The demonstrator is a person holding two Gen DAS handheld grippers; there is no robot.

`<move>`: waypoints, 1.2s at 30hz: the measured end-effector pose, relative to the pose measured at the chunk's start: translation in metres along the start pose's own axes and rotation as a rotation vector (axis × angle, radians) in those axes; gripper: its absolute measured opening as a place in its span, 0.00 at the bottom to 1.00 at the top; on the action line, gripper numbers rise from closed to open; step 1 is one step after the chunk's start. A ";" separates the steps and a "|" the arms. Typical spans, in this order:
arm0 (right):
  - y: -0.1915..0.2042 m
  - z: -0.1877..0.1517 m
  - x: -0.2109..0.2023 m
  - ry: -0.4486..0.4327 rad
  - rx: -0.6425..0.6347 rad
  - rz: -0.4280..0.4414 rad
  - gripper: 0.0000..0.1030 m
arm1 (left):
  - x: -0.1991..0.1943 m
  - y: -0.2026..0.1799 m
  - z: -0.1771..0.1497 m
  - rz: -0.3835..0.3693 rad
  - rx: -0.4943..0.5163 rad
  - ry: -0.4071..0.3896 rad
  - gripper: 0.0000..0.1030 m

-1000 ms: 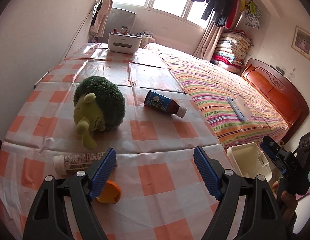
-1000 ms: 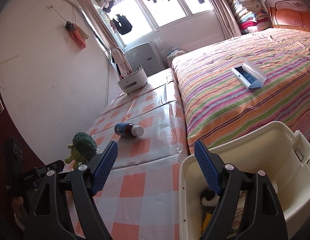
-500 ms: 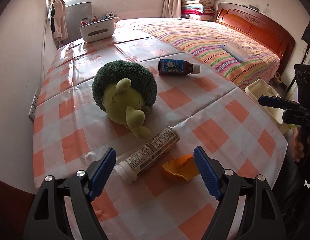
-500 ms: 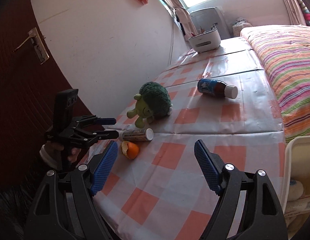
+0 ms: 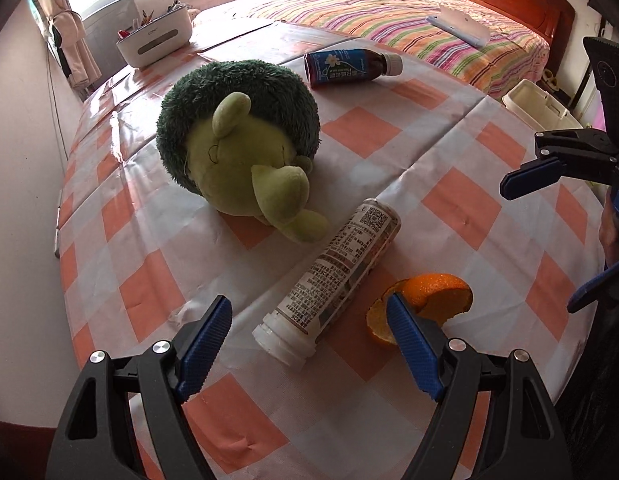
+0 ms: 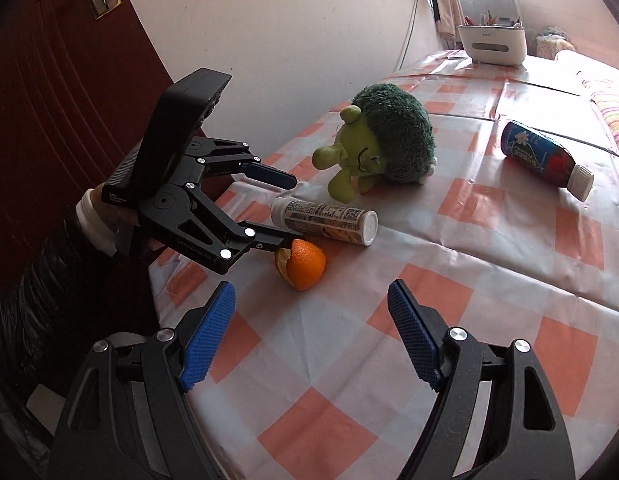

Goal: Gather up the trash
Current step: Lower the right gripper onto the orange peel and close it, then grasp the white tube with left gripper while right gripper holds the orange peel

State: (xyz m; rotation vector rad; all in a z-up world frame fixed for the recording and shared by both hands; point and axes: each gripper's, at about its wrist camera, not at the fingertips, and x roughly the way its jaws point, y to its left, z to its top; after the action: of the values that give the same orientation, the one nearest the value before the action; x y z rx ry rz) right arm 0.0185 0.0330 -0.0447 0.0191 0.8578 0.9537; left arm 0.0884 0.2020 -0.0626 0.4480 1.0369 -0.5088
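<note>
Checkered table [image 5: 461,208] is seen bearing a white bottle [image 5: 337,276] beside orange peel [image 5: 433,300]; left tool [image 5: 309,336] is held spread around the bottle's cap end; right tool [image 6: 311,340] is spread, empty.

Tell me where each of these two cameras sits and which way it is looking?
Left wrist: sits on the left claw, looking along the checked table toward the bed; its own open fingers show, plus the right claw at the right edge.
Right wrist: sits on the right claw, looking across the table toward the wall and door; its open fingers show, plus the left claw and the sleeved hand holding it.
Shared: orange peel, white bottle, broccoli plush, blue bottle.
</note>
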 end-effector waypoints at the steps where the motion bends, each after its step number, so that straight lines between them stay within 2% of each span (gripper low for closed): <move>1: 0.001 0.002 0.005 0.011 -0.005 0.003 0.73 | 0.003 0.000 0.000 -0.006 0.006 0.012 0.75; 5: 0.001 0.010 0.025 0.060 -0.005 0.017 0.60 | 0.008 -0.001 0.001 -0.032 0.012 0.032 0.75; 8: -0.001 0.012 0.037 0.088 0.008 0.027 0.57 | 0.009 -0.001 0.000 -0.059 0.000 0.034 0.75; 9: -0.001 0.012 0.041 0.100 0.008 0.026 0.51 | 0.009 -0.001 0.000 -0.067 -0.004 0.034 0.75; 13: -0.006 0.011 0.052 0.132 0.034 0.029 0.47 | 0.011 -0.002 -0.001 -0.084 -0.017 0.031 0.75; 17: -0.012 0.012 0.055 0.136 0.053 0.033 0.38 | 0.013 -0.002 -0.001 -0.101 -0.031 0.033 0.75; 19: -0.015 0.013 0.055 0.131 0.063 0.032 0.31 | 0.014 -0.001 0.000 -0.105 -0.038 0.033 0.75; 20: -0.015 0.014 0.054 0.126 0.065 0.033 0.22 | 0.015 -0.001 0.000 -0.107 -0.043 0.034 0.75; 21: -0.016 0.014 0.053 0.123 0.060 0.022 0.18 | 0.015 0.000 0.001 -0.111 -0.050 0.033 0.75; 28: -0.022 0.010 0.037 0.090 0.063 -0.027 0.14 | 0.020 -0.007 0.007 -0.130 -0.071 0.023 0.75; 36: -0.031 0.008 0.020 0.041 0.118 -0.039 0.14 | 0.022 -0.022 0.017 -0.109 -0.052 0.023 0.75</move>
State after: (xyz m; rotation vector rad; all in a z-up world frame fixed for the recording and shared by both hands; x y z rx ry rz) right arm 0.0513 0.0310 -0.0636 0.0841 0.9489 0.8684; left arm 0.0962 0.1701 -0.0771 0.3531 1.0981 -0.5737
